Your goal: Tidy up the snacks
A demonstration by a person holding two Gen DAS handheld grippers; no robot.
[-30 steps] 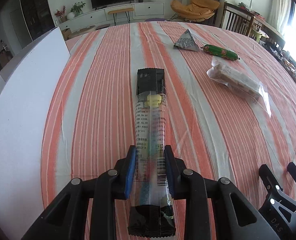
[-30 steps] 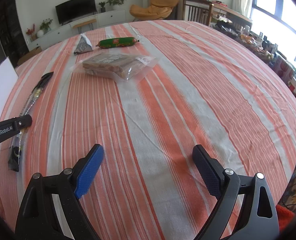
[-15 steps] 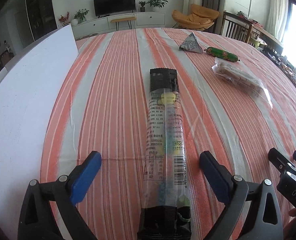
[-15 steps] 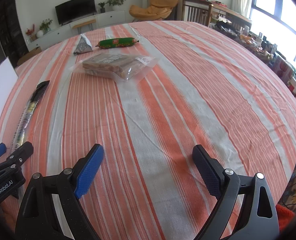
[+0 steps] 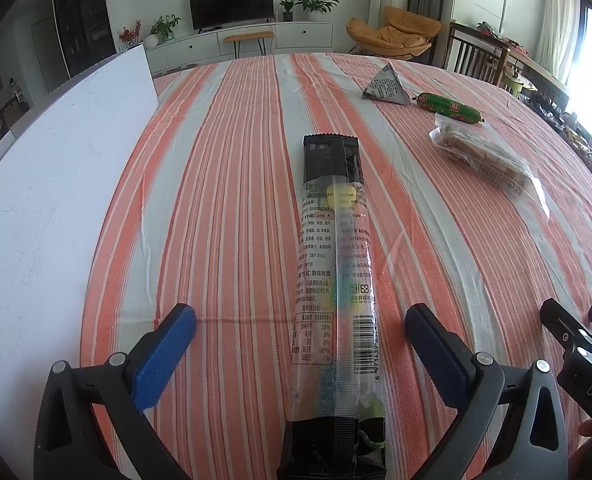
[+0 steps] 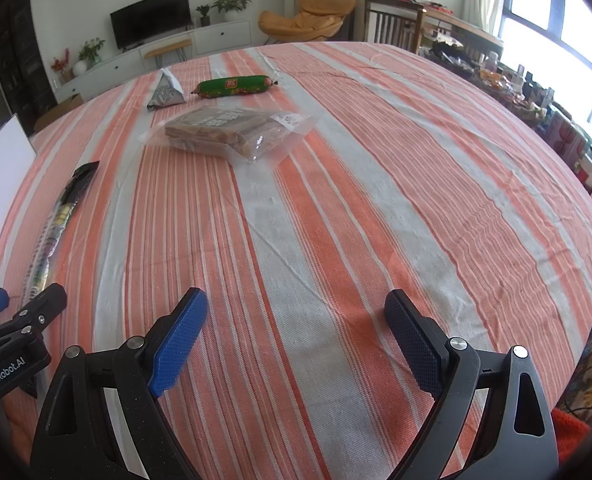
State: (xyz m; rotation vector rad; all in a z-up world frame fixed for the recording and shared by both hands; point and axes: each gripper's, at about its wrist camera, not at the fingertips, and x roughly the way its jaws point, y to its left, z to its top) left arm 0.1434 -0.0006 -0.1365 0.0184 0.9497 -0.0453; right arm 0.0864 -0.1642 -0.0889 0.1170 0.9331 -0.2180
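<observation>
Change: the left gripper (image 5: 300,338) has just been opening; a second ago it pinched the long snack packet (image 5: 336,280), now its pads stand wide and clear of it
Meaning: the packet looks placed; it lies flat on the striped tablecloth (image 5: 223,200) beside the white board (image 5: 47,200)
Remaining: triangular pack (image 6: 164,91), green sausage (image 6: 233,86), clear bag of biscuits (image 6: 227,132) lie together, well apart from it
Pose: both grippers angle down at the cloth; right gripper (image 6: 296,330) spread wide, empty

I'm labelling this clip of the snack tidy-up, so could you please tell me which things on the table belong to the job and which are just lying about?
Part of the job:
- long snack pack
- triangular packet
- green sausage
- clear bag of biscuits

Just lying about:
- white board
- striped tablecloth
</observation>
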